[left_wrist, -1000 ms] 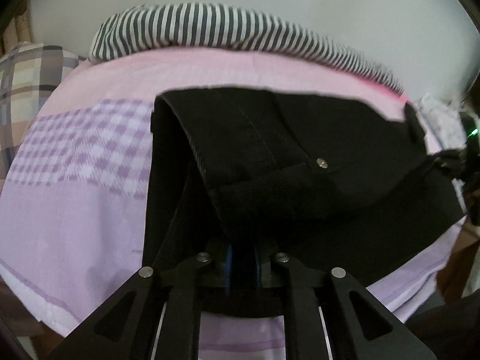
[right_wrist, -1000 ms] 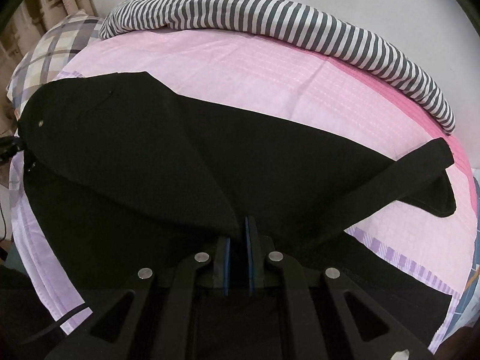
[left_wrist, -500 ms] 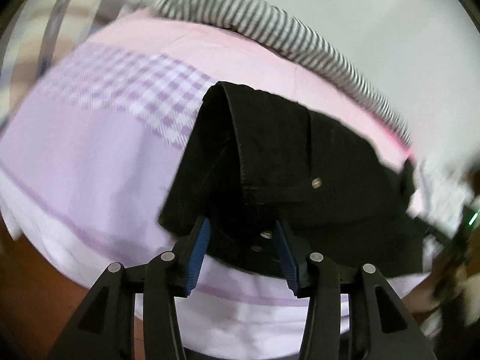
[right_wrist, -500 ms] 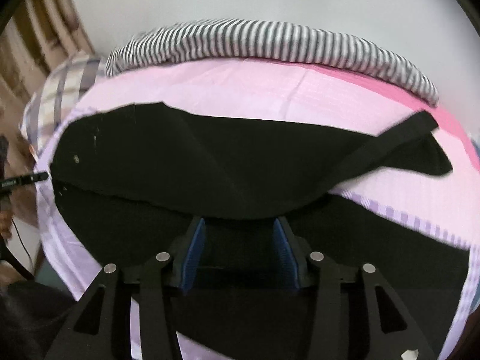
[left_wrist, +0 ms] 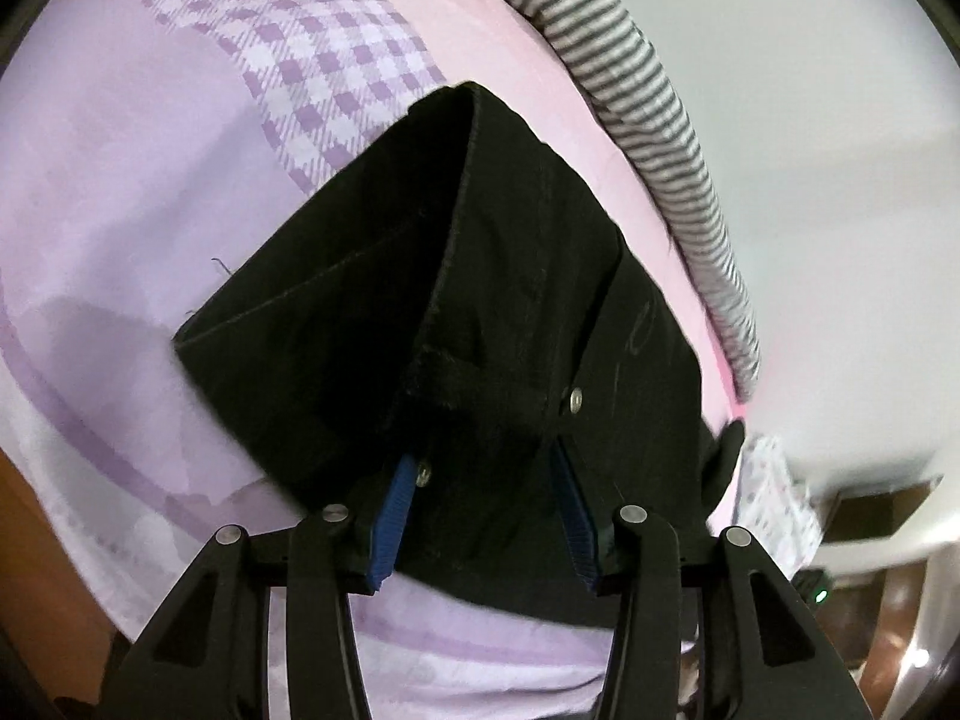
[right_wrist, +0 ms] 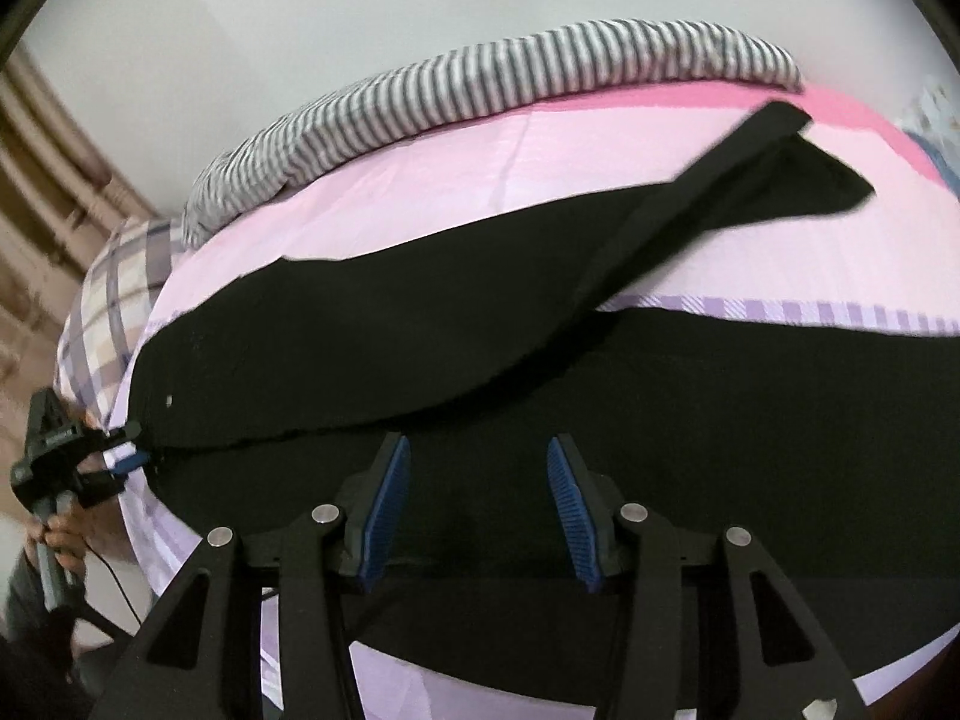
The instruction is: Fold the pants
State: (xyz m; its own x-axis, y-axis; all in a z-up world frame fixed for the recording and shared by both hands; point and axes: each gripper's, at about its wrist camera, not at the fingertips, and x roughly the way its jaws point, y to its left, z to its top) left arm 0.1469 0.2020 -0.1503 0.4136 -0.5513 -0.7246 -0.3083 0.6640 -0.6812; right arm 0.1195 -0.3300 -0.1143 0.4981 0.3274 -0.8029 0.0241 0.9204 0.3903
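Observation:
Black pants [right_wrist: 420, 348] lie on the pink and lilac bed, folded lengthwise with one leg laid over the other. The waistband end with metal rivets shows in the left wrist view [left_wrist: 480, 300]. My left gripper [left_wrist: 486, 468] is open, its blue pads either side of the waistband edge. It also shows at the far left of the right wrist view [right_wrist: 120, 450]. My right gripper [right_wrist: 477, 450] is open and empty just above the lower leg's cloth. A leg end [right_wrist: 798, 180] lies askew at the far right.
A grey-striped rolled blanket [right_wrist: 480, 90] runs along the bed's far edge by the white wall. A plaid pillow [right_wrist: 114, 300] lies at the left end. The bed sheet [left_wrist: 150, 180] has a checked lilac patch. The bed's near edge is below both grippers.
Both grippers were shut on the pants a second ago and have opened and let go. The lifted layer now lies flat. Both grippers have drawn back a little.

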